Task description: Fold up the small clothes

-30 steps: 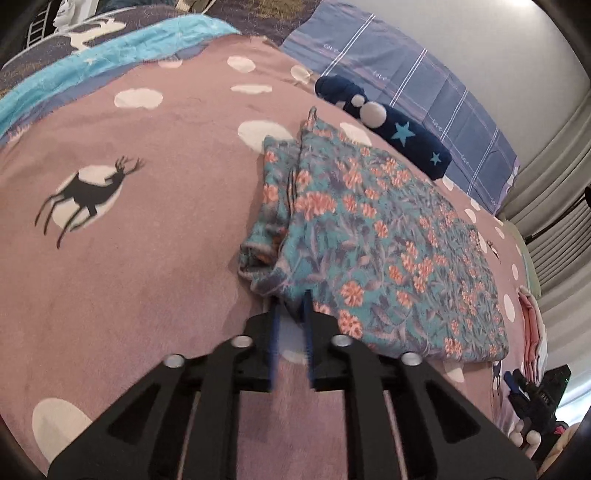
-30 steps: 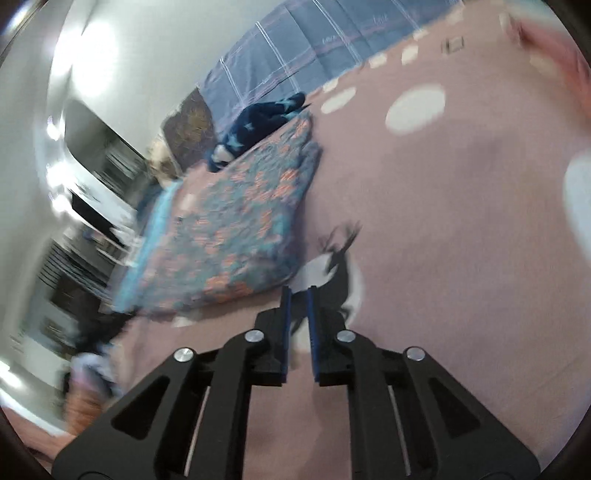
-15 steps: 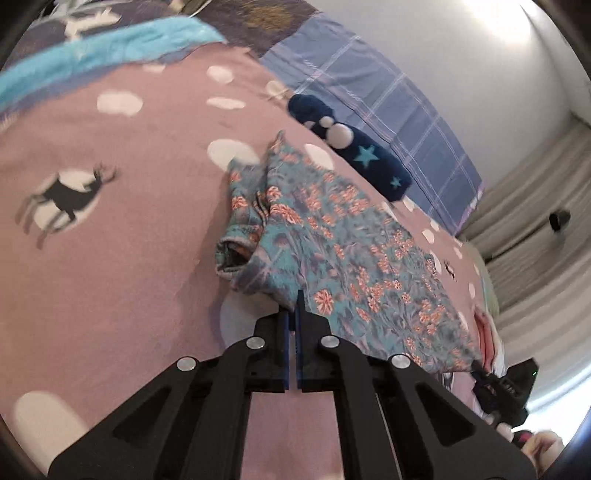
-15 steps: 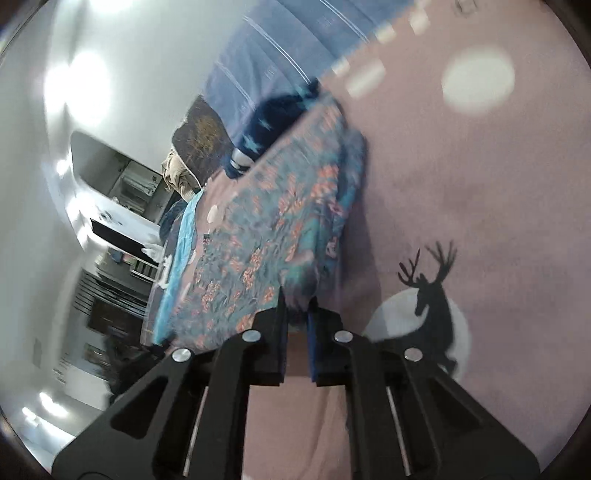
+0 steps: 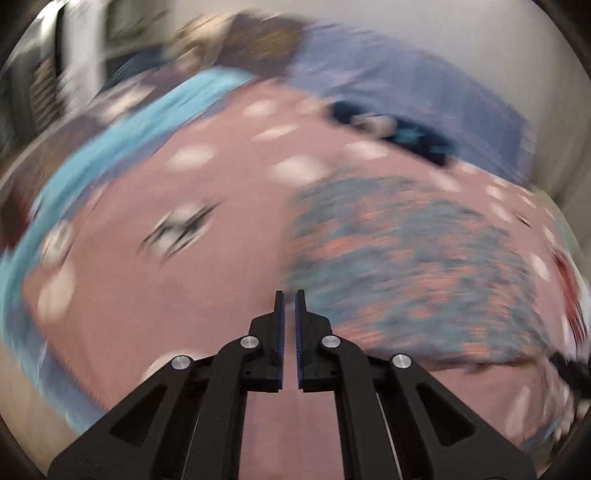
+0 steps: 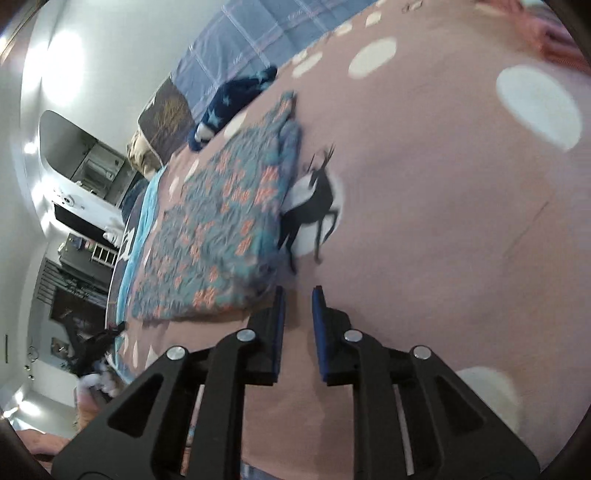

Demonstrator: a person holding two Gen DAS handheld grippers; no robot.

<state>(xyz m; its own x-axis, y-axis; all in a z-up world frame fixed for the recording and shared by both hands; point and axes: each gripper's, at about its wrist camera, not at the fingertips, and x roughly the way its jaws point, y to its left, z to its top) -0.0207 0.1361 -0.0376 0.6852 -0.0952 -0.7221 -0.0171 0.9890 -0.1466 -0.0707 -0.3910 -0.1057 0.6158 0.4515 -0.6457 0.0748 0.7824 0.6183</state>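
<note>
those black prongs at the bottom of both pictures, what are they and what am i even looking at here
They are the two fingers of hand-held grippers: a person holds one in each hand, with a wide-angle camera on each looking forward along the fingers.

The blurred picture is from the left gripper. Its jaws are nearly together with nothing between them.

The sharper picture is from the right gripper. Its jaws have just been opening and stand a little apart, empty, right beside the cloth's near corner.

Both look down at a bed with a pink blanket printed with white dots and a black deer. On it lies a folded teal garment with orange flowers. Behind it are a dark blue starred item and a blue checked pillow.
</note>
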